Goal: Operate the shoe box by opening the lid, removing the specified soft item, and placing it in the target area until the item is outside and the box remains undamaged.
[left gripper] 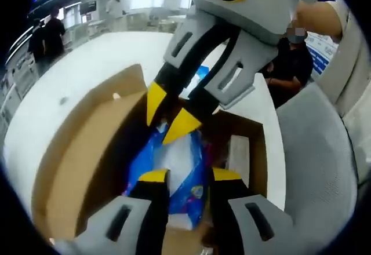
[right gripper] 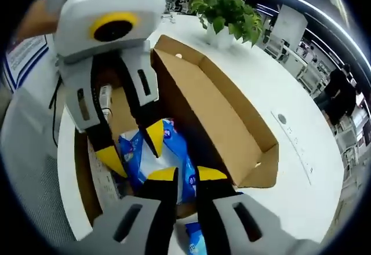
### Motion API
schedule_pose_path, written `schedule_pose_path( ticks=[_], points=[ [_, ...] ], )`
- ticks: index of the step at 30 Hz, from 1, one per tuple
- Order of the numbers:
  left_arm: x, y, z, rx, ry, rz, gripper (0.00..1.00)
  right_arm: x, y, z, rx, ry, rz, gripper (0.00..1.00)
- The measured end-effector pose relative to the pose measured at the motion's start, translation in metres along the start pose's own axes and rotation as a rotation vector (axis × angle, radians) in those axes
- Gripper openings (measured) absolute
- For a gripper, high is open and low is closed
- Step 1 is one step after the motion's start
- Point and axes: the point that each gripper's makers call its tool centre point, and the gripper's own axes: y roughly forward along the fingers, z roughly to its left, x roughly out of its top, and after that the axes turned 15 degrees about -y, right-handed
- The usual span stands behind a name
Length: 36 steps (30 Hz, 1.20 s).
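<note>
Cardboard shoe box [left gripper: 75, 168] is seen w/ lid [right gripper: 214, 116] already swung back, so the inside is reachable. Blue-and-white soft pack [left gripper: 179, 168] lies at centre of the box, lower middle of both views. Left gripper [left gripper: 190, 177] is held low over the pack, jaws parted either side of it, not yet closed. Right gripper [left gripper: 171, 116] is brought in from upper right of left gripper view, tips spread over the pack's far end; grip can't be confirmed. Likely both are set for a two-point lift. Box walls crowd the tips. White table [right gripper: 278, 87] carries a potted plant [right gripper: 229, 11], upper middle; people stand upper left in left gripper view.
</note>
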Motion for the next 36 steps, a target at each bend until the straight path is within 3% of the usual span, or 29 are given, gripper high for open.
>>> schedule_pose_path(
  ticks=[5, 9, 14, 18, 27, 36],
  points=[
    [-0.007, 0.004, 0.002, -0.013, 0.016, 0.045, 0.19, 0.001, 0.01, 0.003, 0.012, -0.018, 0.014, 0.08],
    [-0.011, 0.002, 0.001, -0.025, 0.011, 0.073, 0.11, -0.003, 0.016, 0.005, 0.014, -0.033, 0.042, 0.0],
    [-0.013, -0.001, 0.002, -0.01, -0.011, 0.078, 0.01, -0.002, 0.015, 0.003, 0.008, -0.008, 0.037, 0.0],
    [-0.014, -0.007, 0.001, -0.004, -0.027, 0.072, 0.0, 0.002, 0.012, 0.004, 0.008, 0.007, 0.024, 0.0],
    [-0.005, -0.032, -0.012, 0.014, -0.024, 0.038, 0.0, 0.025, -0.006, 0.001, -0.014, 0.025, -0.041, 0.0],
    [0.012, -0.068, -0.028, 0.039, -0.012, 0.021, 0.0, 0.056, -0.04, -0.007, -0.04, 0.022, -0.118, 0.0]
  ],
)
